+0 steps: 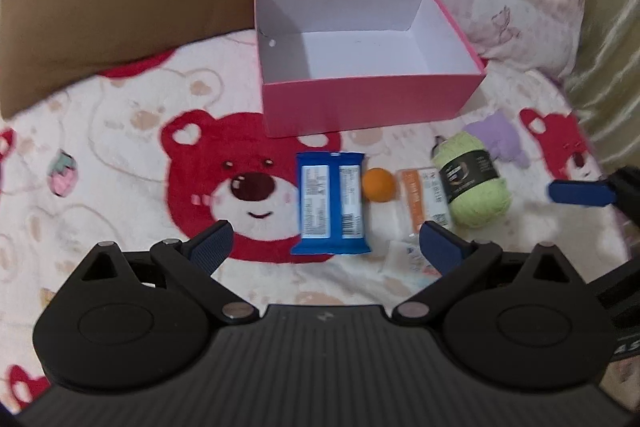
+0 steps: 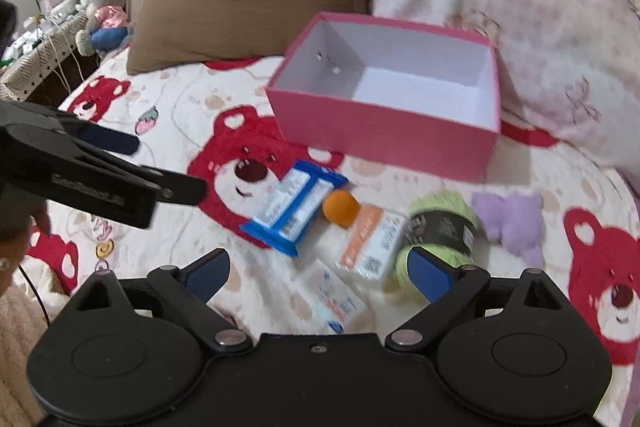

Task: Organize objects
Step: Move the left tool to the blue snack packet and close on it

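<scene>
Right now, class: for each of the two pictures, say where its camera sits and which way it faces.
Left wrist: on the left gripper, facing across the bed to the pink box; its own open fingers show, with the right gripper's tip at the right edge.
Right wrist: on the right gripper, further right, facing the same box; its open fingers show, the left gripper at left.
Shared: box, blue packet, orange ball, green yarn.

Bear-print bed (image 1: pixel 120 147): pink box (image 1: pixel 360 103), snack packet (image 1: pixel 330 203), yarn (image 1: pixel 472 183).

Pink box (image 1: pixel 360 103), blue wrapper (image 1: pixel 331 203), orange ball (image 1: pixel 378 185), red-bear blanket (image 1: pixel 120 155)
</scene>
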### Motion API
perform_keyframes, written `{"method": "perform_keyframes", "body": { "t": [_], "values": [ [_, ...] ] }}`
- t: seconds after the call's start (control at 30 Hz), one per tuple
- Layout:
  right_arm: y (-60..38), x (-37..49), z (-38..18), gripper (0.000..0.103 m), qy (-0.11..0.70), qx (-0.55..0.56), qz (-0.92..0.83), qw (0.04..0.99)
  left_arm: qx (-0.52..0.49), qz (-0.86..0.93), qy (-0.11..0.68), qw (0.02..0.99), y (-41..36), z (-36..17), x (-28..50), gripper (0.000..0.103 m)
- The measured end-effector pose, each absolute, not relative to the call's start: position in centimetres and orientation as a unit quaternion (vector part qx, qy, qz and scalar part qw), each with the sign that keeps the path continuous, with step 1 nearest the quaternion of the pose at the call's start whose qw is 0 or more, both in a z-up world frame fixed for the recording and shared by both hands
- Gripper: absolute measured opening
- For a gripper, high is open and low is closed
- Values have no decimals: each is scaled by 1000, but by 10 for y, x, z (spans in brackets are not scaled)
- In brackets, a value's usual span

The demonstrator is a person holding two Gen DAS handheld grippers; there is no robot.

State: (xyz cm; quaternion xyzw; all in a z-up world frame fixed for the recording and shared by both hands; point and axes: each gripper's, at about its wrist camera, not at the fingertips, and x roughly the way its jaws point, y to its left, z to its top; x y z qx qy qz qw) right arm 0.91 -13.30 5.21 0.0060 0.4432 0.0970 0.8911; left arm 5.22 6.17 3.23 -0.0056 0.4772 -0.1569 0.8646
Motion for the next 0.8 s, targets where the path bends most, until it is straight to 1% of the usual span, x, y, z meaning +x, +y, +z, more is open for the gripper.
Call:
{"method": "perform_keyframes", "body": {
  "t": [0.1,0.17,0.27,0.47,0.57,0.63,0.7,0.8],
  "values": [
    [-124,13,48,97,422,10,103,900,-37,-163,468,868,74,27,59,100],
    [-117,14,44,98,413,13,126,902,-26,-159,463,871,77,23,64,100],
    [-105,28,33,98,449,19,159,879,-8,-166,454,875,78,16,70,100],
    [-89,47,14,98,443,25,167,880,-7,-167,459,872,85,2,82,100],
    [-87,57,5,97,455,46,171,873,0,-182,459,869,84,-5,86,100],
    [-83,61,-4,97,461,49,173,869,-15,-195,461,866,84,-13,88,100],
    [-79,65,-12,96,463,50,177,867,-56,-206,467,858,89,-25,91,100],
    [-77,67,-22,95,463,67,183,865,-62,-203,474,855,91,-39,95,100]
  ]
}}
